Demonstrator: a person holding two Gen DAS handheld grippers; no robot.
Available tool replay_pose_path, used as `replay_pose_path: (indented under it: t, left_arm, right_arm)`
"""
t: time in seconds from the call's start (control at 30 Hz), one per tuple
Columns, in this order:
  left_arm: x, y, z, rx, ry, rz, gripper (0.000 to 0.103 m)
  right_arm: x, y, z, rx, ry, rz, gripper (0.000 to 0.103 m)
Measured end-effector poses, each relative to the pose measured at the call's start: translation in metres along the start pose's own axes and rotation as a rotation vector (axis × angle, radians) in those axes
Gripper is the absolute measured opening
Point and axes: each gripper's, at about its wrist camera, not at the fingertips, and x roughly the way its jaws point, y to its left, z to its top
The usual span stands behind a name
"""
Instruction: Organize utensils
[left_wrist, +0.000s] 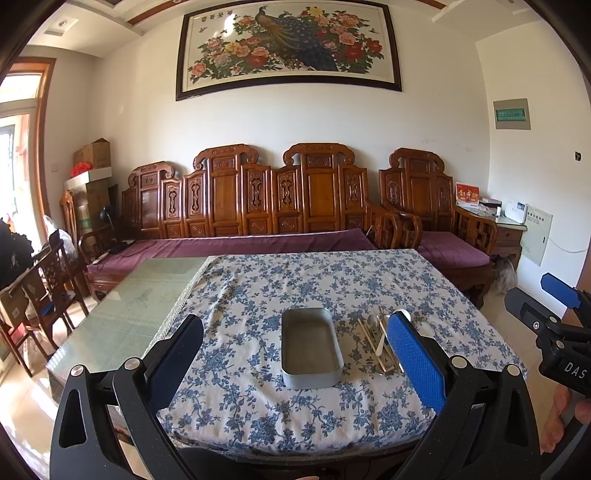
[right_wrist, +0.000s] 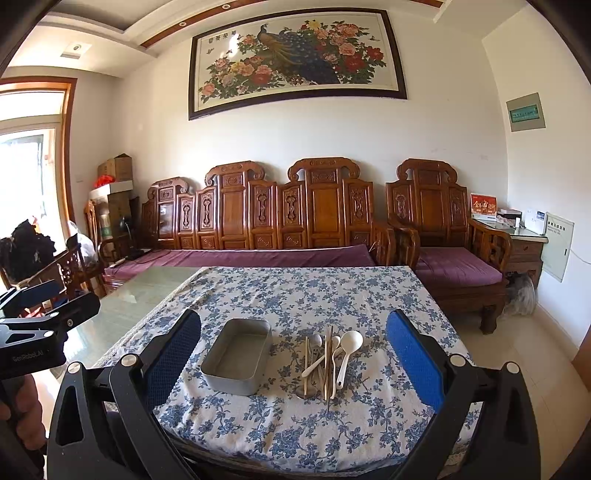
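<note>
Metal tray (right_wrist: 236, 356) just beside utensil pile (right_wrist: 327, 360), floral tablecloth (right_wrist: 314, 295)

Blue finger pad (left_wrist: 415, 360) hides the utensils (left_wrist: 380, 343) partly.

"DAS" in white on black body of right gripper (left_wrist: 565, 365), rest of word cut off at frame edge. "GenRobot.AI" in white on black body of left gripper (right_wrist: 27, 356). Peacock painting (right_wrist: 295, 59) has characters along top left, too small to read. Red card (right_wrist: 484, 205) on side table: gold characters, illegible.
</note>
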Motion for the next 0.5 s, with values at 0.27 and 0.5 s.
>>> replay_pose_path:
  t: [0.27,0.5]
  left_arm:
    - [-0.0022,-0.0003,0.0007,-0.002,-0.004,-0.002,0.097]
    - [-0.0021,0.0011,0.0009,-0.003,-0.003,-0.001,0.097]
  right_arm:
    - [0.0001,0.0001,-0.0006,0.0,-0.001,0.0,0.101]
    - [-0.0009,0.0011,0.0007,0.001,-0.001,0.001,0.101]
